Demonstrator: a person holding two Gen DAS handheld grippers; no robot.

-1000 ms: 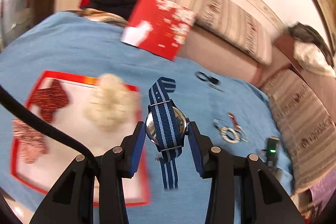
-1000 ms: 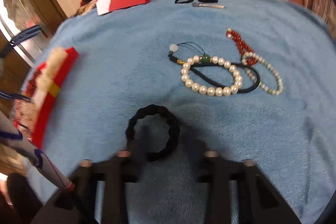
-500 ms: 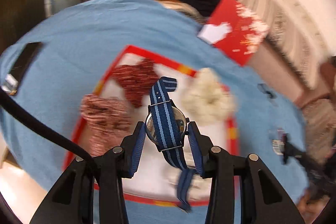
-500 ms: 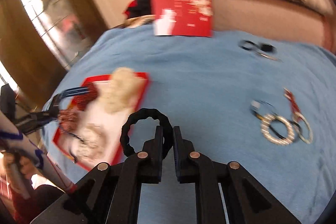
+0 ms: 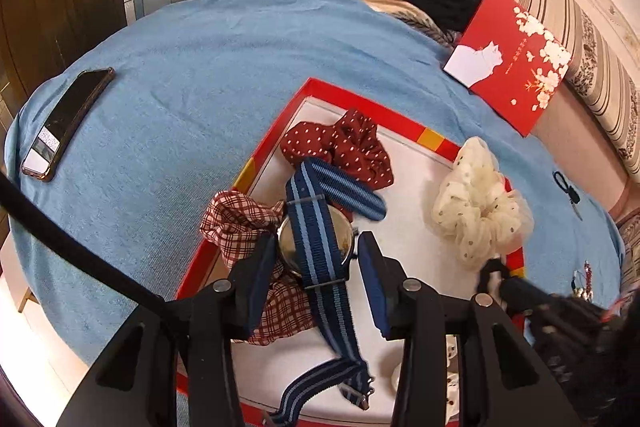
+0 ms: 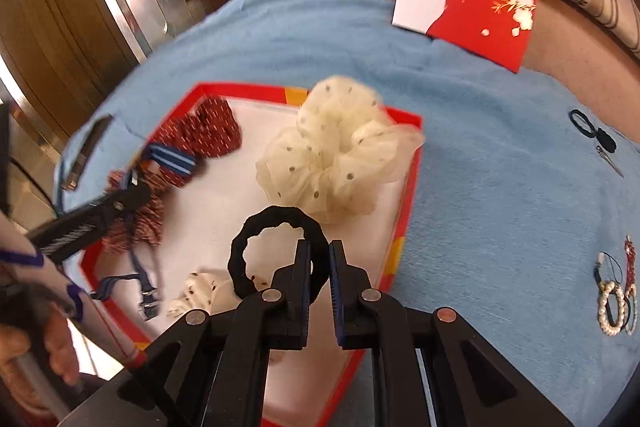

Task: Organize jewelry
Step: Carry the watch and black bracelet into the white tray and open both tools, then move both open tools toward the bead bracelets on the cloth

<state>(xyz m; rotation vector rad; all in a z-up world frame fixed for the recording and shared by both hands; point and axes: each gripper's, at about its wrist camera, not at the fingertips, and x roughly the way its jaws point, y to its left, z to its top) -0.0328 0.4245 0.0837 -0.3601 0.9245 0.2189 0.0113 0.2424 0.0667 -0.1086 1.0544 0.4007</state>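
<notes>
Blue terry cloth [image 5: 208, 75] covers the surface on which we see a red-rimmed tray [image 5: 280, 131] with a white floor. Our left gripper [image 5: 318, 259] clamps a watch [image 5: 316, 247] by its case, one blue pad on each side; the navy strap with pale stripes runs up past the fingertips and folds over, while its other end trails down between the fingers onto the tray floor. Just left of the left fingers lies a checked scrunchie [image 5: 240, 223], beyond the fingertips a dark red dotted scrunchie [image 5: 340, 147], and to their right a cream tulle scrunchie [image 5: 476, 211]. Our right gripper [image 6: 320, 255] holds its fingers nearly together, pinched on a black hair tie [image 6: 276, 223] whose loop stands out to the left of the fingertips, above the tray floor. The cream scrunchie sits just beyond these fingertips. Far to the right of them, on the cloth, lie pearl bracelets [image 6: 612, 303] and a red bead string [image 6: 630, 259]. A phone [image 5: 68, 123] lies well left of the left fingers, and a red box lid [image 5: 512, 67] leans far beyond them.
</notes>
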